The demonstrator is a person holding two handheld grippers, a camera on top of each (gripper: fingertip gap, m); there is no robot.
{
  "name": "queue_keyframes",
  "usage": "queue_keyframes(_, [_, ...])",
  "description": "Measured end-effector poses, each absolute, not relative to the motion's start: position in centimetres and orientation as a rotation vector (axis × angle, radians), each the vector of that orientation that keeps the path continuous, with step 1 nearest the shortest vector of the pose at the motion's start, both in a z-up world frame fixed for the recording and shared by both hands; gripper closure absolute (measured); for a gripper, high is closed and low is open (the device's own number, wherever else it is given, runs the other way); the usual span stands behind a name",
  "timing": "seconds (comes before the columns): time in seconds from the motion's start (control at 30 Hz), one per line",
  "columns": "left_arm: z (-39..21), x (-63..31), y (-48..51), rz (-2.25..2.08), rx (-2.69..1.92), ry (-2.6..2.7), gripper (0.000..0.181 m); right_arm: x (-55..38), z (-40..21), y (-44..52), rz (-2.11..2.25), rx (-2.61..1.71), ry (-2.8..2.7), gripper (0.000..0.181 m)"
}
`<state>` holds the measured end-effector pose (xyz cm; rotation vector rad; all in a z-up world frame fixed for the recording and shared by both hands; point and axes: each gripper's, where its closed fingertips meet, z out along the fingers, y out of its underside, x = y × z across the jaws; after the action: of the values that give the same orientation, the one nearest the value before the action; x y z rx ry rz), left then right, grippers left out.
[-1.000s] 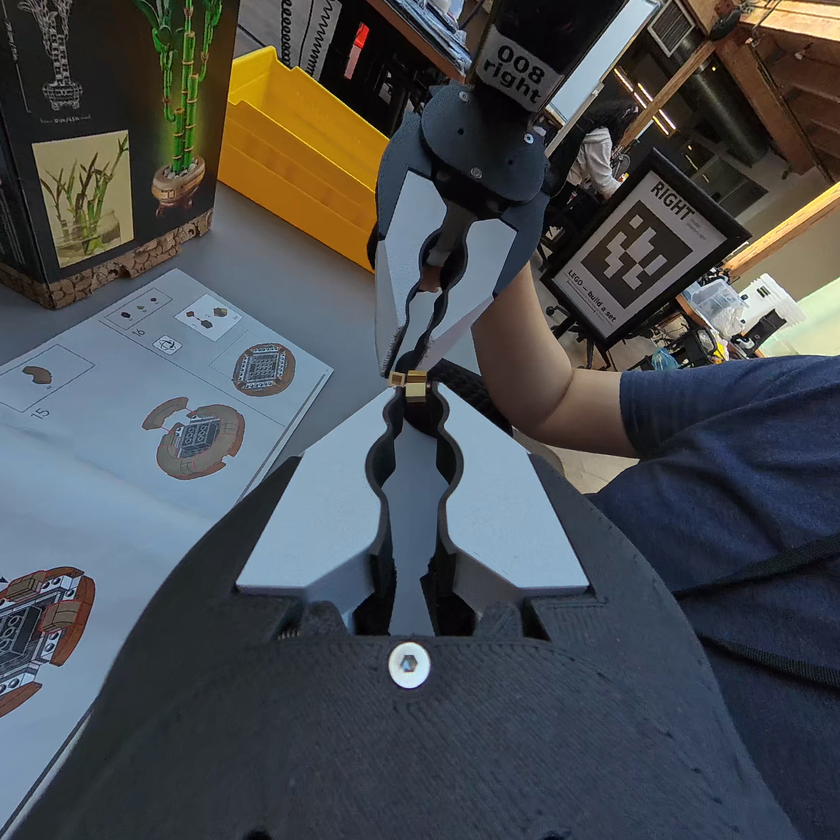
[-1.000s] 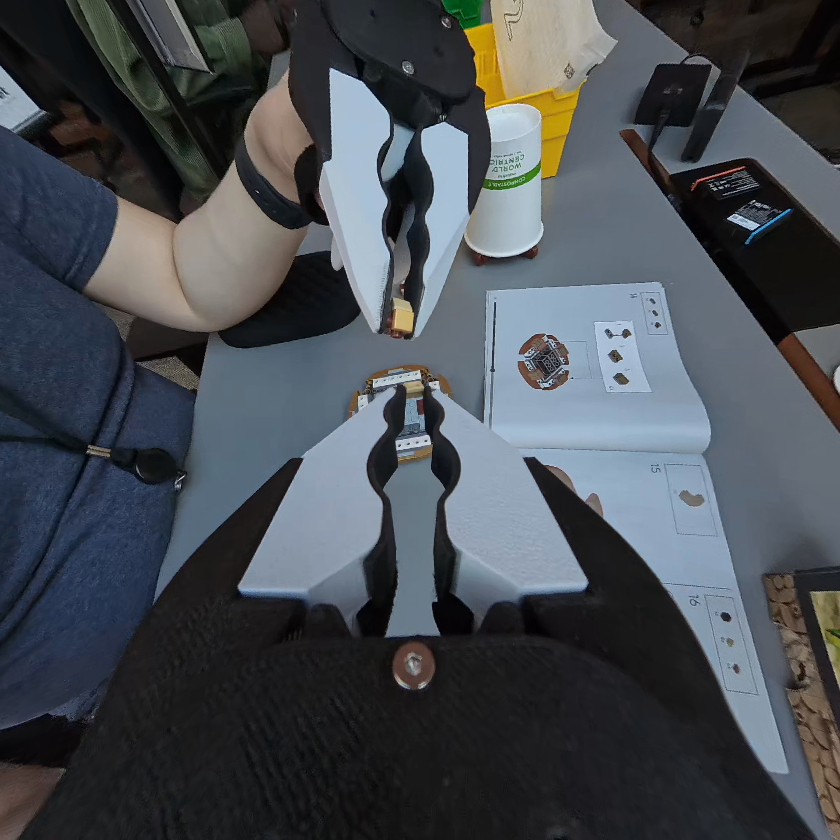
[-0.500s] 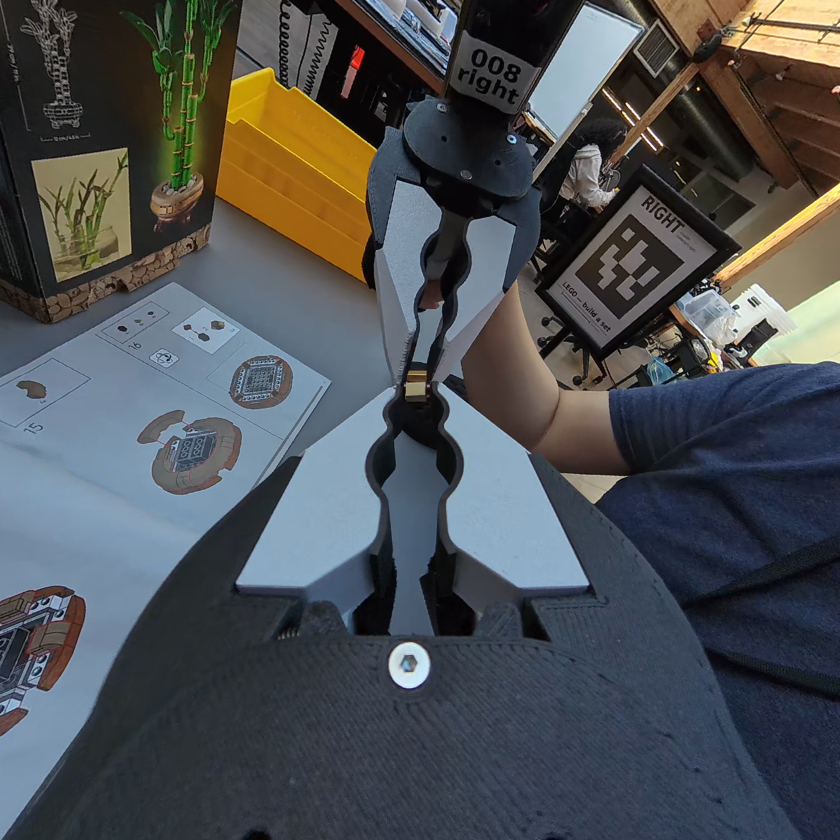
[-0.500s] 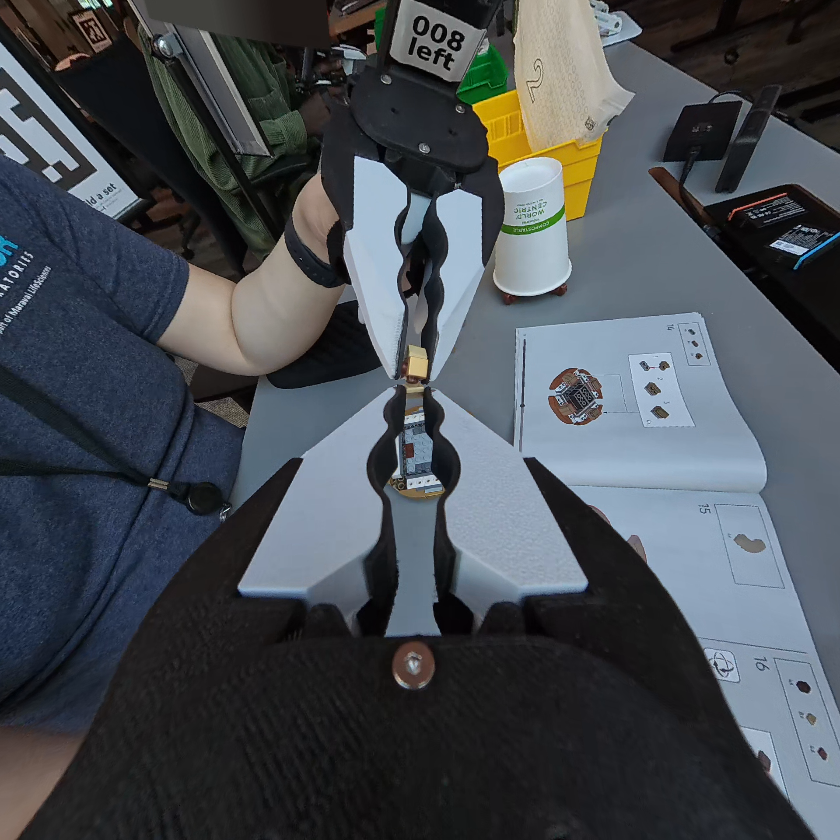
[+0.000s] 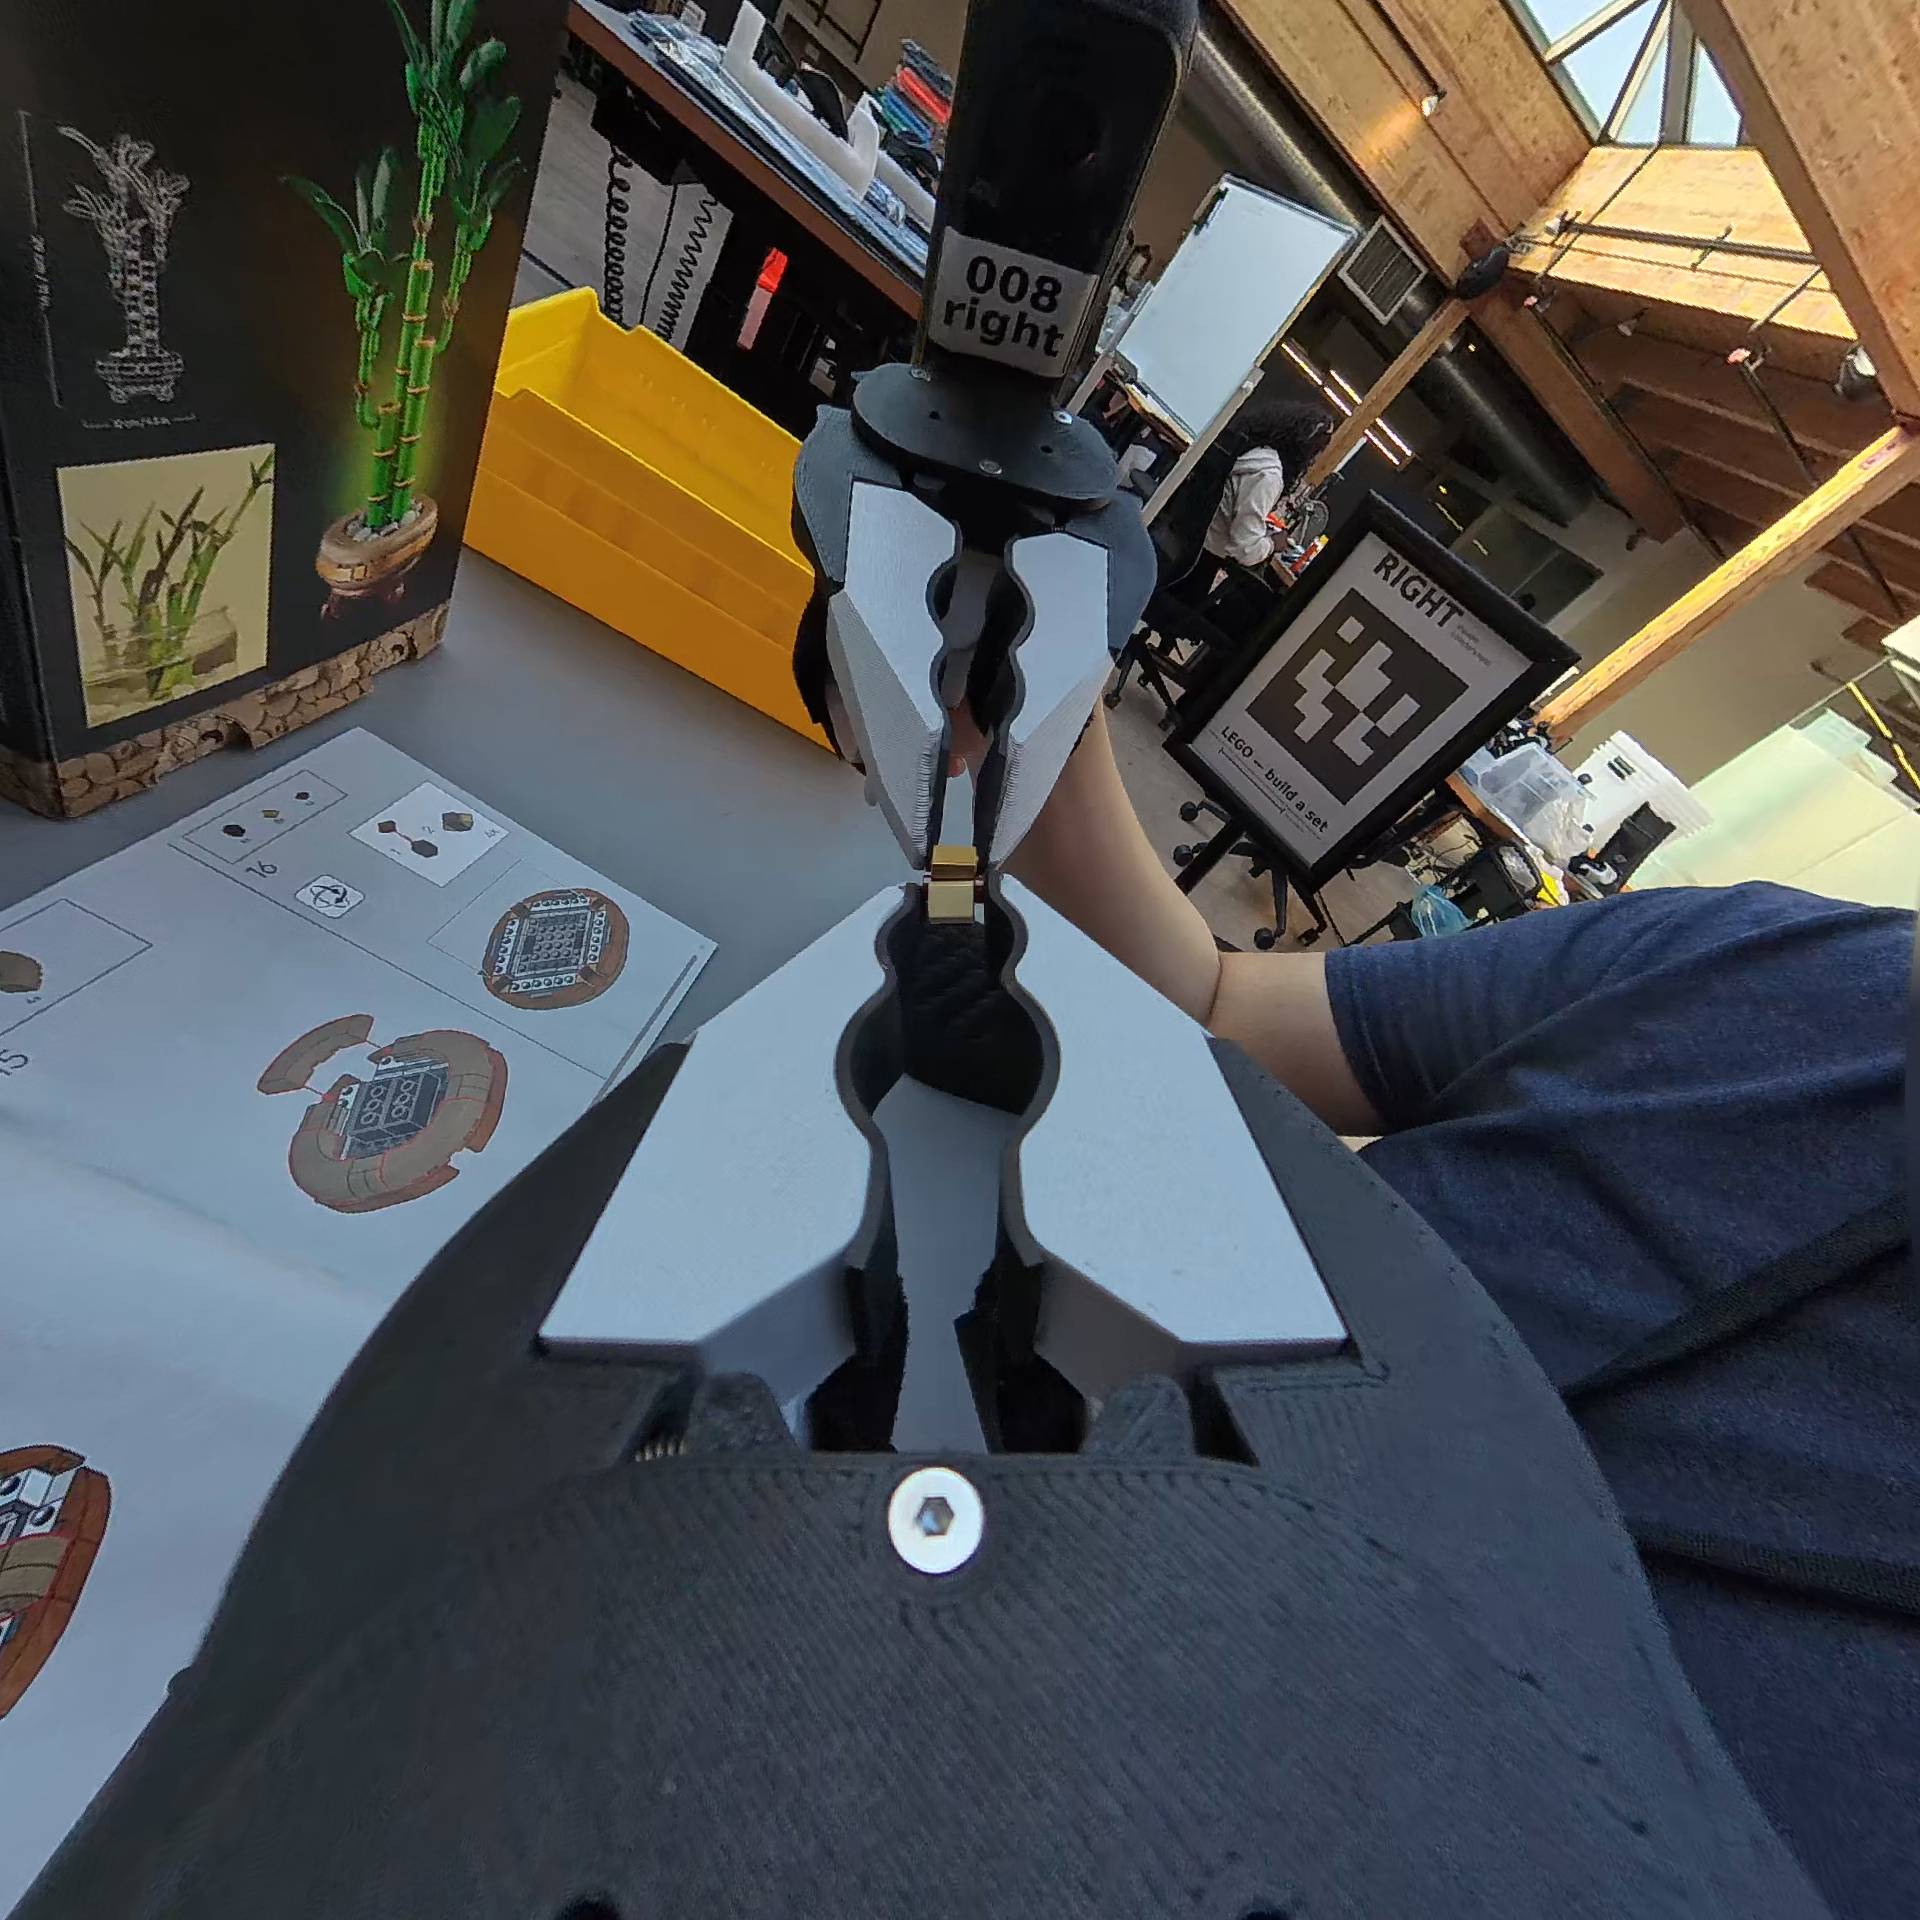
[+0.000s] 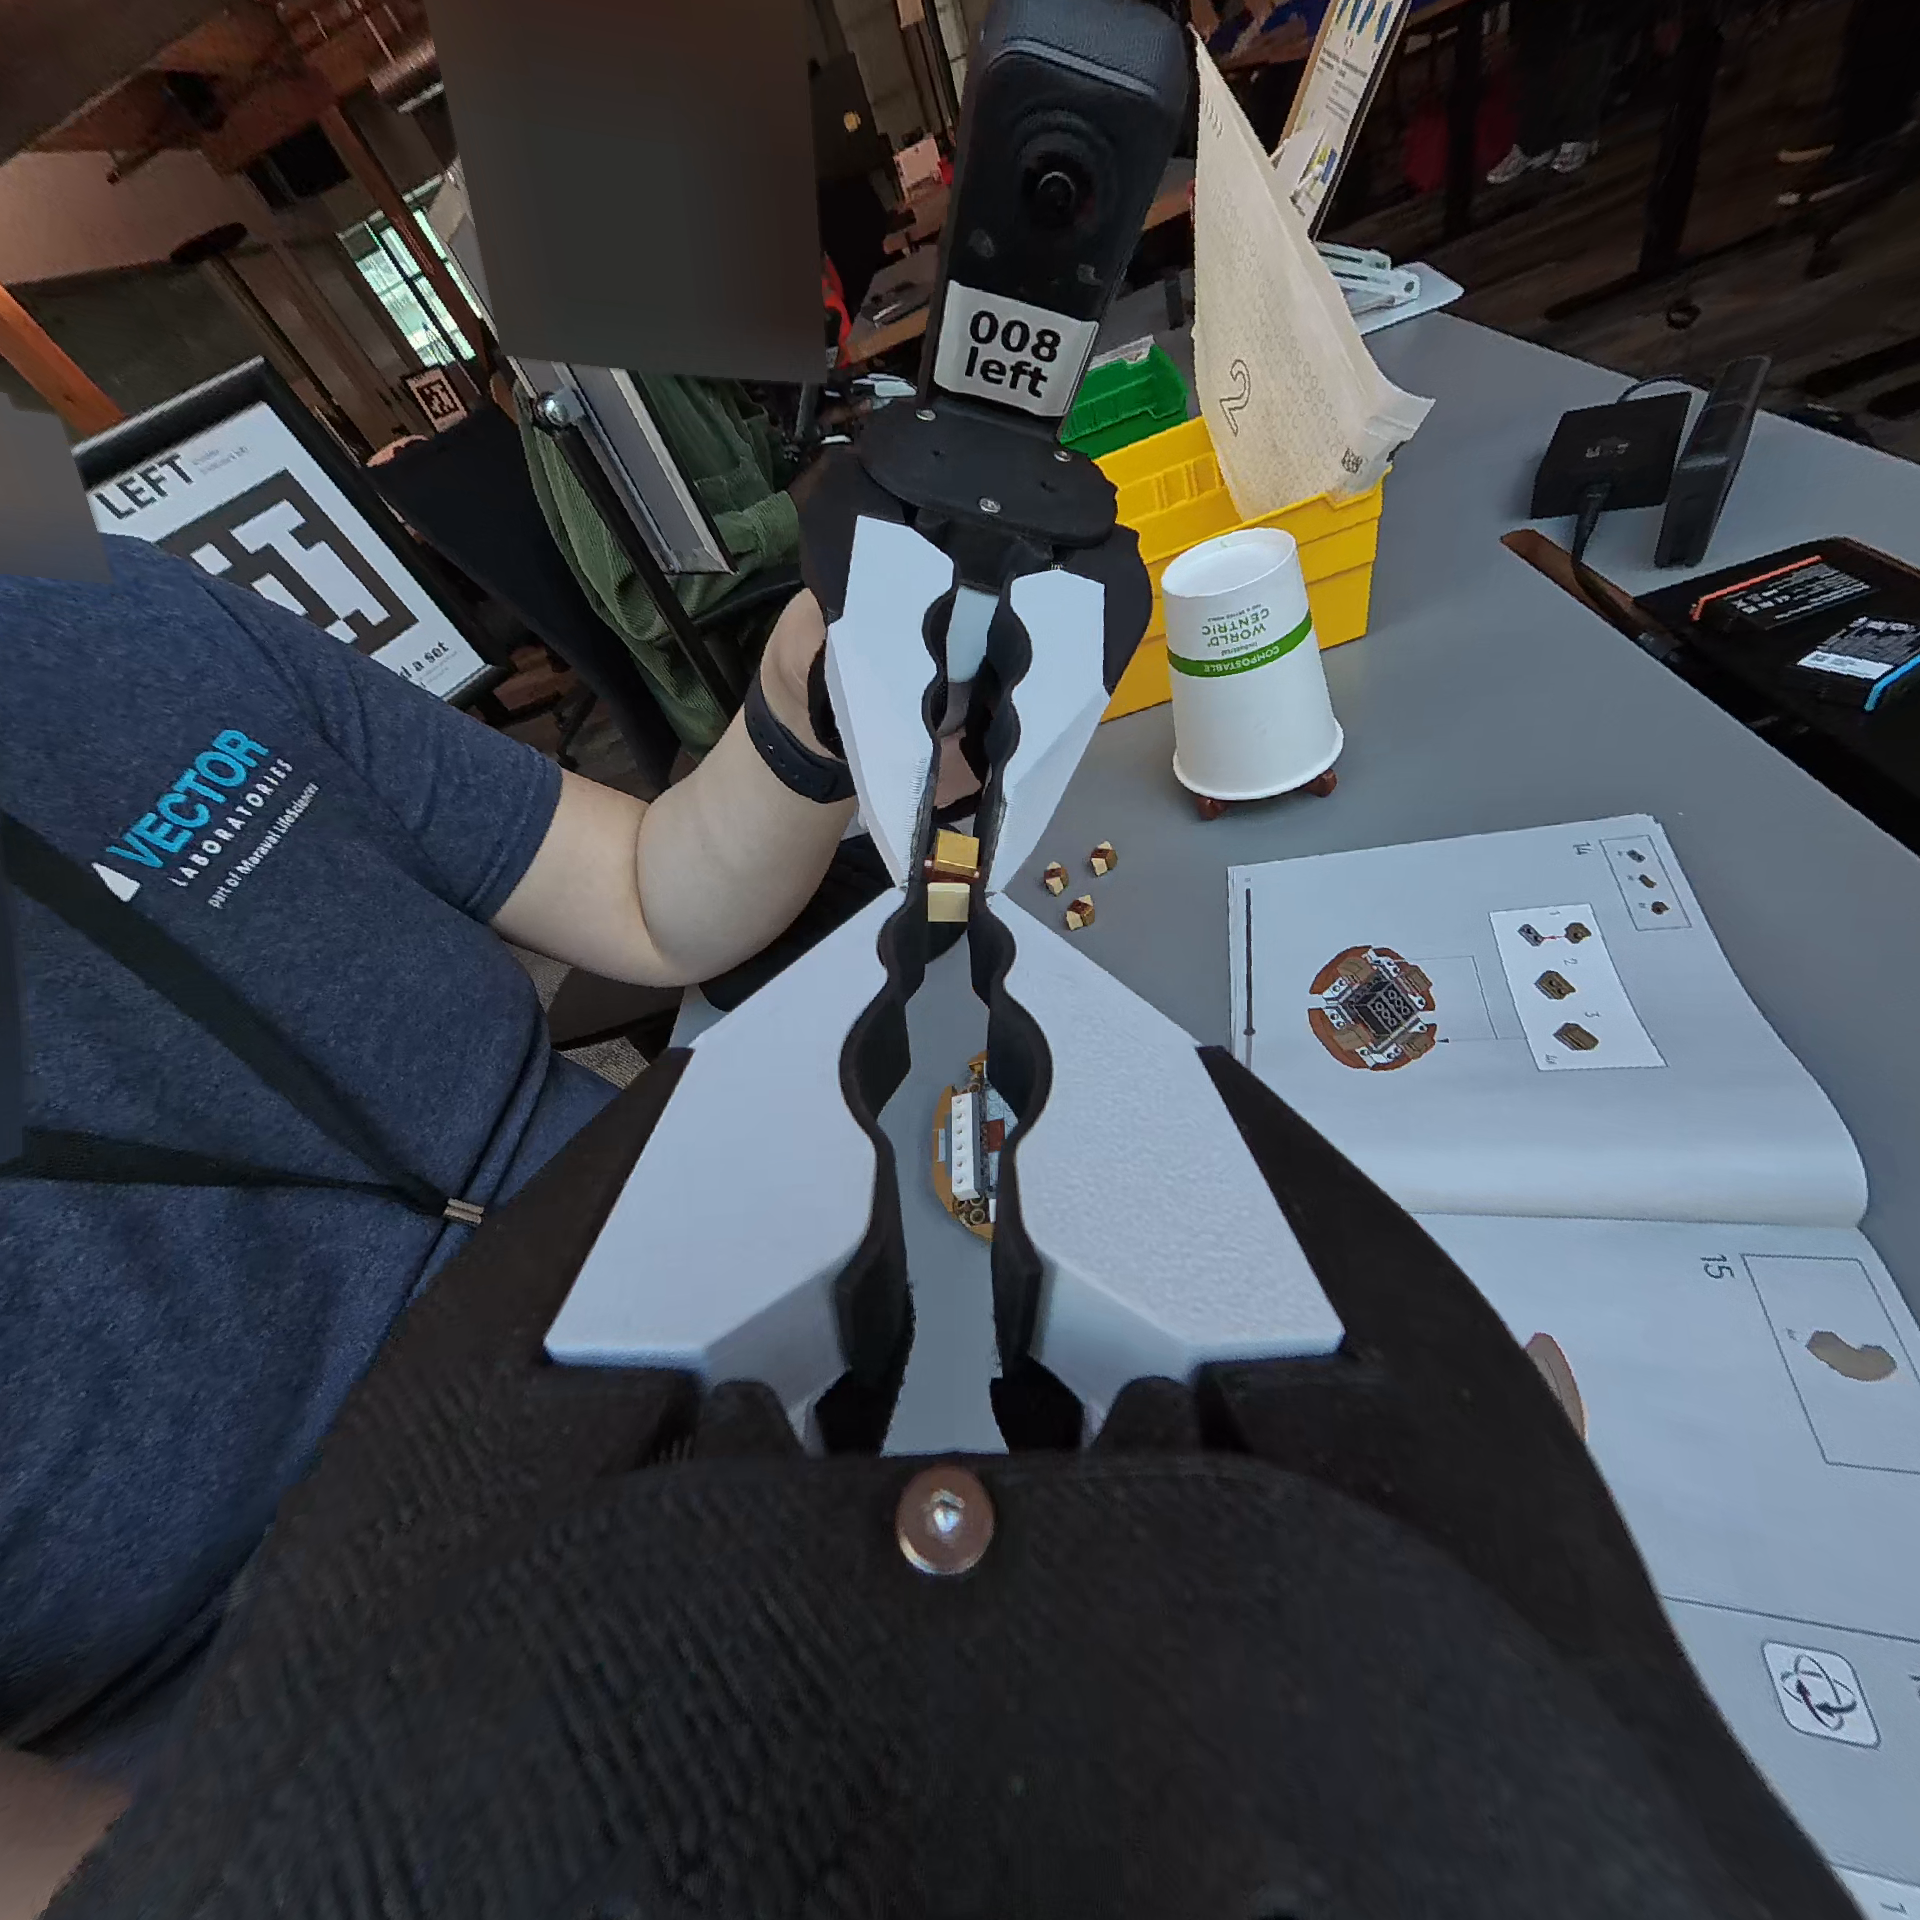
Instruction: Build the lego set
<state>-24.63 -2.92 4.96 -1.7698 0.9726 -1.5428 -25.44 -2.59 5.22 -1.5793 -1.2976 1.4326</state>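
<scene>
left gripper (image 5: 951,902): clamped on a gold brick (image 5: 951,902)
right gripper (image 6: 948,902): clamped on second gold brick (image 6: 948,902), the two touching
progress: round base (image 6: 971,1143) on worktop (image 6: 1455,727) partly built; three small pieces (image 6: 1078,883) loose

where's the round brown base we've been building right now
In the right wrist view the round brown base lies on the grey table, seen through the gap between the right gripper's fingers, left of the open instruction booklet. It does not show in the left wrist view.

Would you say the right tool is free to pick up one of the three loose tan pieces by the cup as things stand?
Probably not yet: the right tool is shut on a gold piece pressed to the left tool's piece. The loose pieces lie unobstructed beside it on the table.
</scene>
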Motion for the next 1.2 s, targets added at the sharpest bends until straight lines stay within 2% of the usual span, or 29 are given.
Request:
queue_keyframes(0.37, [6.4,-25.1,-2.9,-1.541,-1.702,0.956,0.172,-25.9,6.7,-2.5,1.643,-1.549,-1.163,0.175])
queue_keyframes(1.2, [3.7,-25.0,-3.1,-1.522,-1.842,1.029,0.172,-25.9,4.0,-2.5,1.543,-1.754,-1.214,0.175])
